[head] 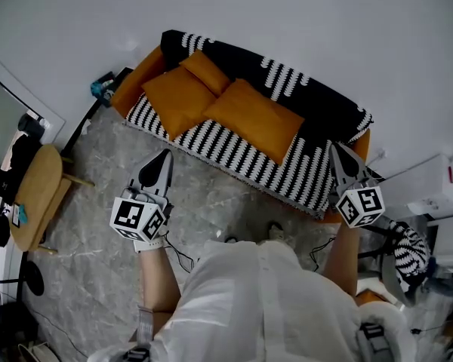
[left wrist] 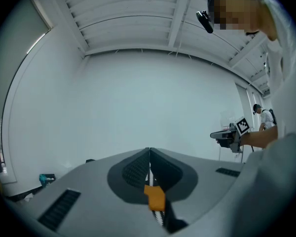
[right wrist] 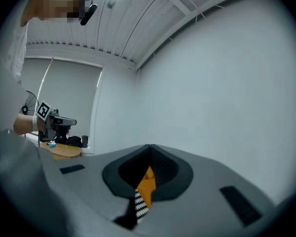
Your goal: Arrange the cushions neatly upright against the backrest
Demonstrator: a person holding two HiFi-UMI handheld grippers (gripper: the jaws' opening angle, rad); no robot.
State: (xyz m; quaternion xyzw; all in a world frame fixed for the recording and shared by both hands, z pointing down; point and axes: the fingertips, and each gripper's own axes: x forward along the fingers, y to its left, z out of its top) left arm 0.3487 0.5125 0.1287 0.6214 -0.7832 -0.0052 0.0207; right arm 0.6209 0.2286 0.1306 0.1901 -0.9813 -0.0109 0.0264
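A sofa (head: 317, 104) under a black-and-white striped cover stands against the white wall. Three orange cushions are on it: a small one (head: 205, 71) near the backrest, a middle one (head: 174, 100) at the left end, and a large one (head: 254, 119) askew across the seat. My left gripper (head: 163, 158) hovers over the floor in front of the sofa's left half, shut and empty. My right gripper (head: 337, 151) is near the sofa's right front corner, also shut and empty. In the left gripper view (left wrist: 149, 150) and the right gripper view (right wrist: 150, 146) the jaws meet, with only a sliver of orange and stripes behind them.
A round wooden table (head: 39, 194) stands at the left with dark gear beside it. A blue item (head: 102, 89) lies by the sofa's left end. White furniture (head: 438, 191) and a striped bundle (head: 409, 251) crowd the right. Grey marble floor (head: 98, 262) lies in front of the sofa.
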